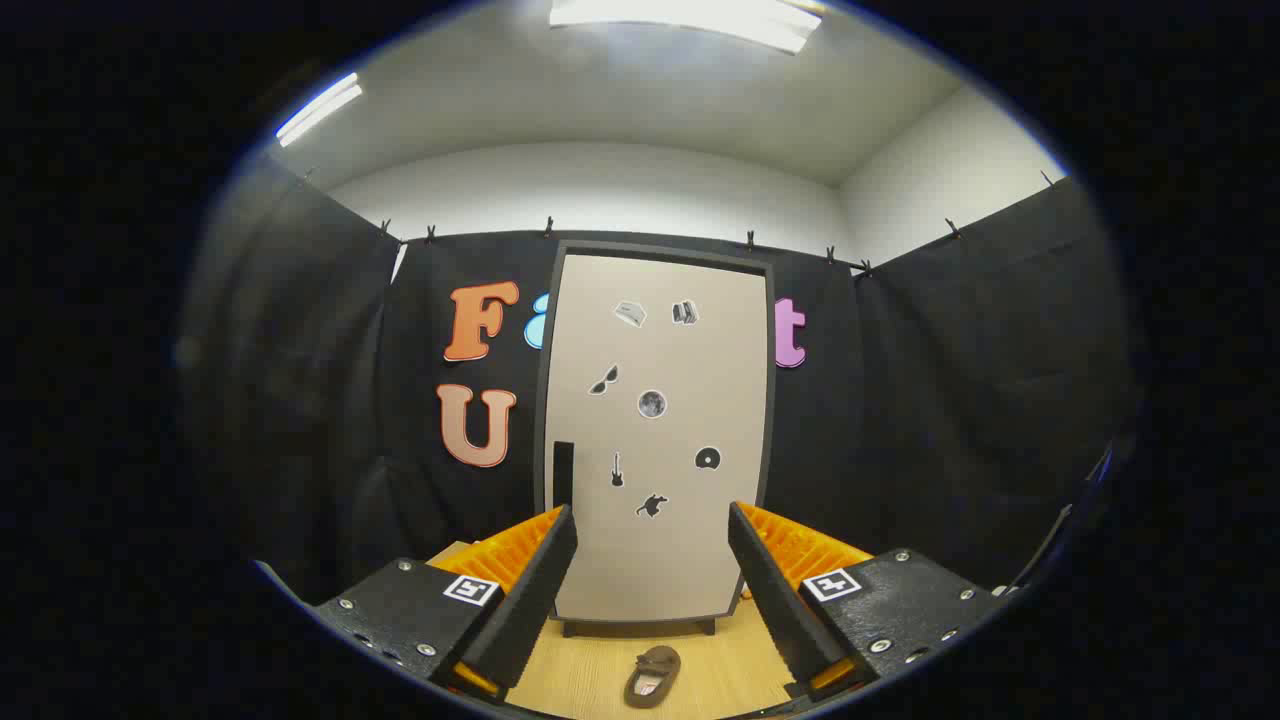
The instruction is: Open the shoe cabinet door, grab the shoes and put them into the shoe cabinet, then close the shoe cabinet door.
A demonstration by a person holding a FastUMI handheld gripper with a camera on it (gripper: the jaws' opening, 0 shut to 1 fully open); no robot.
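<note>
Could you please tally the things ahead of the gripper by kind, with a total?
Tall beige shoe cabinet with dark frame, door shut: 1
Dark vertical door handle: 1
Small dark stickers on the door: 7
Brown shoe on the light wooden floor: 1
Total: 10
The gripper is open, fingers apart on nothing.

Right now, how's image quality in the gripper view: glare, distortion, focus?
Gripper view: strong fisheye bend, the cabinet door bows outward. Ceiling lights blow out to white, but there is no glare on the door, whose stickers read sharp. The shoe on the wooden floor is clear and evenly lit. The gripper is open, with nothing between its fingers.
</note>
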